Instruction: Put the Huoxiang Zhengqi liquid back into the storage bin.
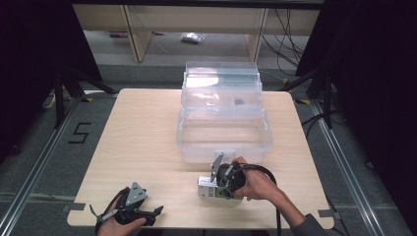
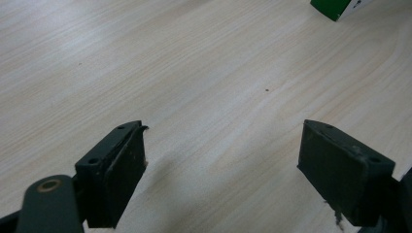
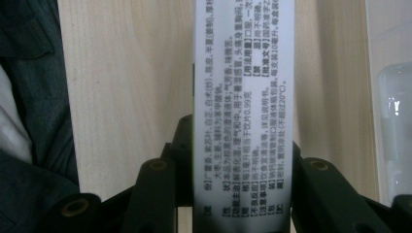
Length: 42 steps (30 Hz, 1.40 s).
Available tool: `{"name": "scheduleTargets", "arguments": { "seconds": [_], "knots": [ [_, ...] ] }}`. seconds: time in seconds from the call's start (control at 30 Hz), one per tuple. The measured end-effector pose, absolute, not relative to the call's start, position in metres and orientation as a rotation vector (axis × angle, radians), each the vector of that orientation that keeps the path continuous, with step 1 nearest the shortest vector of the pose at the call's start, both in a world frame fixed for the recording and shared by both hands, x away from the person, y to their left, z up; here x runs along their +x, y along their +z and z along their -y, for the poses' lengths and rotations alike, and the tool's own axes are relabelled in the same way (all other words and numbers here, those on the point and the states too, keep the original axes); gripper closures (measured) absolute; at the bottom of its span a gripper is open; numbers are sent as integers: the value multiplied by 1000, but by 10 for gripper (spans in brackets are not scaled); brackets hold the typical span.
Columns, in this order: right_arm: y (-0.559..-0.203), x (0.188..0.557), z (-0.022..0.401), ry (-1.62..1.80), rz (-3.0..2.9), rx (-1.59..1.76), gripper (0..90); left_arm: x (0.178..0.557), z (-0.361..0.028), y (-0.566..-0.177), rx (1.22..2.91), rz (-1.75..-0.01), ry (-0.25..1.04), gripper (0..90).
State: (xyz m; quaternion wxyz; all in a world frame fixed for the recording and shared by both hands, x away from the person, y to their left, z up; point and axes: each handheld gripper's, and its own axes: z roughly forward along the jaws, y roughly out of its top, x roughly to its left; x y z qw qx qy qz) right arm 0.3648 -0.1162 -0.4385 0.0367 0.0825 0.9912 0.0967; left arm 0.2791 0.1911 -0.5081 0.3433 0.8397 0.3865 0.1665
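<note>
Here, in the high view, a light wooden table (image 1: 147, 147) stands on a grey floor, and a clear plastic bin (image 1: 223, 135) sits on its far middle part with its lid (image 1: 221, 81) raised behind it. Near the front edge, just before the bin, the right hand (image 1: 258, 186) holds the right gripper (image 1: 210, 188), which is clamped on a small white box (image 1: 206, 188) with some green on it; the box is beside the bin's front wall, but I cannot tell if it rests on the table. At the front left corner the left hand (image 1: 120, 223) holds the left gripper (image 1: 157, 211) low over the table, well apart from the box. In the left gripper view, the two black jaws stand wide apart with only bare wood (image 2: 204, 97) between them, so this gripper is released and holds nothing; a green and white corner of the box (image 2: 335, 7) shows at the top right. In the right gripper view, the box (image 3: 243, 97) runs upward between the two jaws, which press on its two sides, and its white face carries small printed text. Dark cloth (image 3: 29, 97) is at the left, and the clear bin (image 3: 393, 121) is at the right.
</note>
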Motion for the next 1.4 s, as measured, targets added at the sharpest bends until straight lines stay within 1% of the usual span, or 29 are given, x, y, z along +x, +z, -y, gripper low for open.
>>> {"name": "scheduleTargets", "arguments": {
  "seconds": [0.07,0.3,0.5,0.67,0.87,0.97,1.07,1.13,1.27,1.4],
  "knots": [
    [-438,368,118,286,-3034,193,650,279,-191,-508,2177,-1006,435,167],
    [-434,370,121,290,-3042,205,653,279,-191,-508,2179,-1005,434,167],
    [-424,373,125,303,-3040,218,653,279,-190,-508,2174,-1008,428,167],
    [-412,376,128,296,-3033,207,653,279,-191,-508,2178,-1006,435,167],
    [-396,379,134,315,-3038,283,654,279,-191,-508,2175,-1006,424,167],
    [-391,382,136,322,-3035,235,654,279,-191,-508,2177,-1006,423,167],
    [-379,383,139,328,-3022,300,653,279,-191,-508,2180,-1004,424,167],
    [-377,384,140,349,-3031,307,654,279,-191,-508,2177,-1005,424,167],
    [-368,390,145,359,-3020,257,653,279,-191,-508,2179,-1007,427,167],
    [-358,392,149,361,-3022,308,653,280,-191,-509,2180,-1008,431,167]
  ]
}}
